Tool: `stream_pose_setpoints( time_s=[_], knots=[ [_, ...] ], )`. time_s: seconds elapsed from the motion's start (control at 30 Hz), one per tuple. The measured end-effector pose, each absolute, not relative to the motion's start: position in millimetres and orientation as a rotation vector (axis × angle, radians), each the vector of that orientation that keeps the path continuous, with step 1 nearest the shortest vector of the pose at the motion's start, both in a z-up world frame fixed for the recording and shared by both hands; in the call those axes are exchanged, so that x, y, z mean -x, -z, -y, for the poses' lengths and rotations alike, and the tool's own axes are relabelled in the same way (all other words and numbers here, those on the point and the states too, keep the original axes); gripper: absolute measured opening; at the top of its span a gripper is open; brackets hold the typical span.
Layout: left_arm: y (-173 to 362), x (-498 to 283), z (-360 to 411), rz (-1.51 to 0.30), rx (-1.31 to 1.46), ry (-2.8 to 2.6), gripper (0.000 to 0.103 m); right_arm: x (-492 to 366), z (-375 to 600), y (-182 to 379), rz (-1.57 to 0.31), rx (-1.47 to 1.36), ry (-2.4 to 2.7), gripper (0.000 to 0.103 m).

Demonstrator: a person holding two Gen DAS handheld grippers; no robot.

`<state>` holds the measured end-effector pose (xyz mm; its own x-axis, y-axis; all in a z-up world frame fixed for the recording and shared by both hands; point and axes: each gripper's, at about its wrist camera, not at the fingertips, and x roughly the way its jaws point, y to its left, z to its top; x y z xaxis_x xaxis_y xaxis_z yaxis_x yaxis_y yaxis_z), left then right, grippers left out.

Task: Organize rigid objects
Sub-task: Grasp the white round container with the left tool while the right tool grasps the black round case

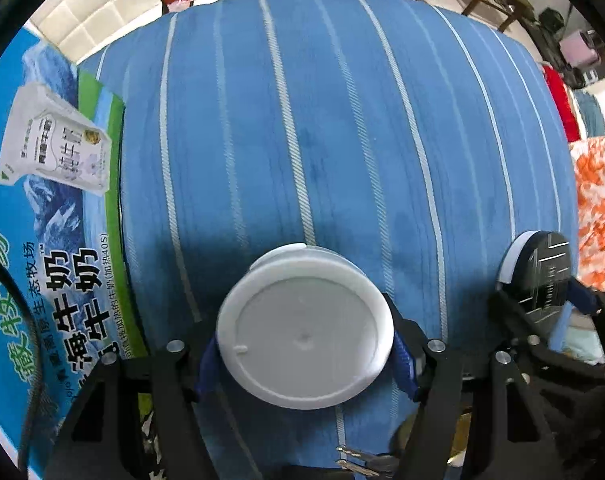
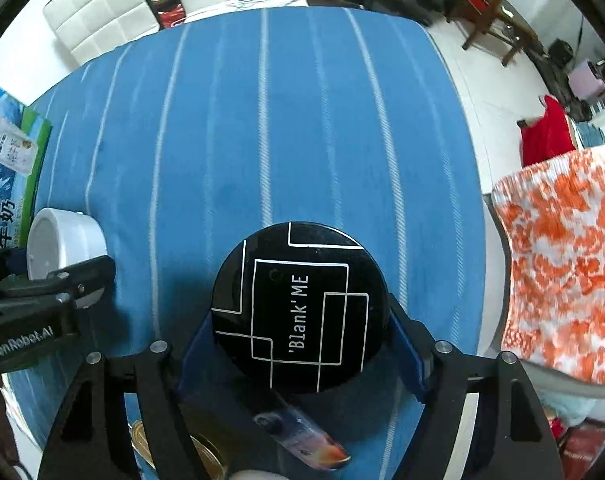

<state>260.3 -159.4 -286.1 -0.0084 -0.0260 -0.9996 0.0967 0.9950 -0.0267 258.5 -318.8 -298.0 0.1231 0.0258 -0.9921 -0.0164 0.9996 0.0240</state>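
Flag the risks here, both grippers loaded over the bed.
1. The left gripper pinches the white round container only at its rim sides; it may slip or rotate out.
2. The right gripper holds the black round case close beside the left one, so the two could collide.
3. The striped blue bedspread is soft; items set down may tip.
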Motion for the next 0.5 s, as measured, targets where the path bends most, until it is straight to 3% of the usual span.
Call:
stream_pose_setpoints(
  time_s=[0.1, 0.17, 0.5],
  knots=[
    [286, -261, 165, -1.563, -0.072, 0.097, 0.071, -270, 318, 298, -1.441, -0.018, 0.003, 0.082],
    [283, -261, 168, -1.558, -0.08, 0.102, 0.065, -277, 316, 297, -1.426, -0.006, 0.017, 0.079],
    [261, -239, 173, -1.532, -0.054, 0.156, 0.065, -271, 328, 286, -1.454, -0.006, 0.051, 0.078]
  ],
)
